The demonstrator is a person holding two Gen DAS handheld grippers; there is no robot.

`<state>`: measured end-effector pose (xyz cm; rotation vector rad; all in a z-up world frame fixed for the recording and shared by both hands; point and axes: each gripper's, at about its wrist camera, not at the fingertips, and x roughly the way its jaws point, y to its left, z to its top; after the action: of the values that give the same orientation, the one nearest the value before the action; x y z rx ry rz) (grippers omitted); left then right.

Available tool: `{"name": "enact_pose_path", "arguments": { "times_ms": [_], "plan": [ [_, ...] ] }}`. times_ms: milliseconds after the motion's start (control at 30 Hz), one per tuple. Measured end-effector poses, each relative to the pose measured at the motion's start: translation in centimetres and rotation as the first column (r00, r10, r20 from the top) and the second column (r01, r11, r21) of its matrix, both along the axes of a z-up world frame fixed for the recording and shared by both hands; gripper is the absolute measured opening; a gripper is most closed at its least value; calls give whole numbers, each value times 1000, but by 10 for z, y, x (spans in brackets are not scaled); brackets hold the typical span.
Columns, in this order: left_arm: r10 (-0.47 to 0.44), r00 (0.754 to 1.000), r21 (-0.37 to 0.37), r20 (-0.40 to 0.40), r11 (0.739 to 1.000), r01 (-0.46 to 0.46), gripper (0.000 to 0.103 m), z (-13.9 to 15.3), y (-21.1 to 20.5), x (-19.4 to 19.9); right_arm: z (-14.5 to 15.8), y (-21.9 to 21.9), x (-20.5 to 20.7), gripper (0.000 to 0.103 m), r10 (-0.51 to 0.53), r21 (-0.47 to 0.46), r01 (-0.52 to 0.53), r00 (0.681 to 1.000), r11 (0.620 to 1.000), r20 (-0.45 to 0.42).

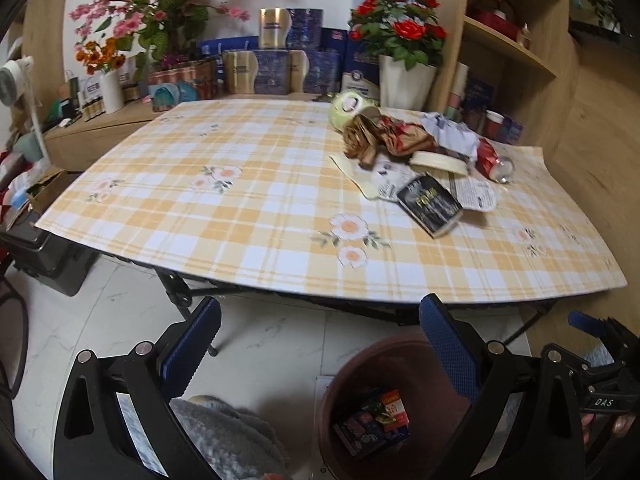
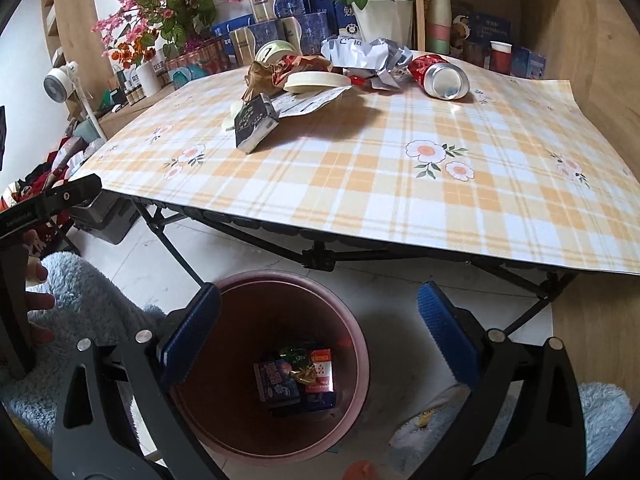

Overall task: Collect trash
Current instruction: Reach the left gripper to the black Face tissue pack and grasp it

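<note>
Right gripper (image 2: 318, 316) spread wide, empty, above brown bin (image 2: 352, 344) holding snack packets (image 2: 296, 376). Left gripper (image 1: 320, 332) likewise wide, empty. Trash pile (image 2: 320, 72) at twelve o'clock on checked tabletop (image 2: 360, 184); red can (image 2: 438, 74) at one o'clock.

Each tool is built of black plastic arms with triangular cut-outs and round silver screw heads at the pivots. The left tool (image 1: 320, 344) carries two blue fingers (image 1: 448, 354) with a dimpled, ribbed face; a pale printed label sits on its arm at 8 o'clock. The right tool (image 2: 320, 340) has the same blue ribbed fingers (image 2: 446, 340). Its black frame shows white lettering "DAS" from the left wrist view. The person wears fluffy grey-blue fleece (image 2: 92, 300).
</note>
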<state>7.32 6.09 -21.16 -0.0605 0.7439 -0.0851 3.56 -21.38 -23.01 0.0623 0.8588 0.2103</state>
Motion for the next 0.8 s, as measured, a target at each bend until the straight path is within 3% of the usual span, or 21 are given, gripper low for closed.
{"name": "enact_pose_path", "arguments": {
  "times_ms": [100, 167, 300, 400, 600, 733, 800],
  "plan": [
    [-3, 999, -2, 46, 1000, 3, 97, 10, 0, 5, 6, -4, 3, 97, -4, 12, 4, 1000, 1000, 24],
    [-27, 997, 34, 75, 999, 24, 97, 19, -6, 11, 11, -11, 7, 97, -13, 60, 10, 999, 998, 53],
    [-77, 997, 73, 18, 994, 75, 97, 28, -26, 37, 22, -23, 19, 97, -40, 104, 31, 996, 994, 85],
    [-92, 995, 40, -41, 995, 93, 97, 27, -39, 57, 29, -27, 35, 97, -59, 42, 54, 993, 998, 103],
    [-81, 989, -59, -125, 996, 74, 97, 13, -64, 105, 36, -49, 72, 97, -103, 3, 103, 990, 995, 98],
    [-88, 974, -226, -211, 973, 39, 97, -1, -74, 135, 37, -61, 90, 97, -118, 8, 118, 987, 993, 111],
    [-74, 967, -266, -243, 964, 7, 97, -9, -79, 149, 37, -68, 99, 97, -121, 29, 119, 987, 992, 103]
  ]
}}
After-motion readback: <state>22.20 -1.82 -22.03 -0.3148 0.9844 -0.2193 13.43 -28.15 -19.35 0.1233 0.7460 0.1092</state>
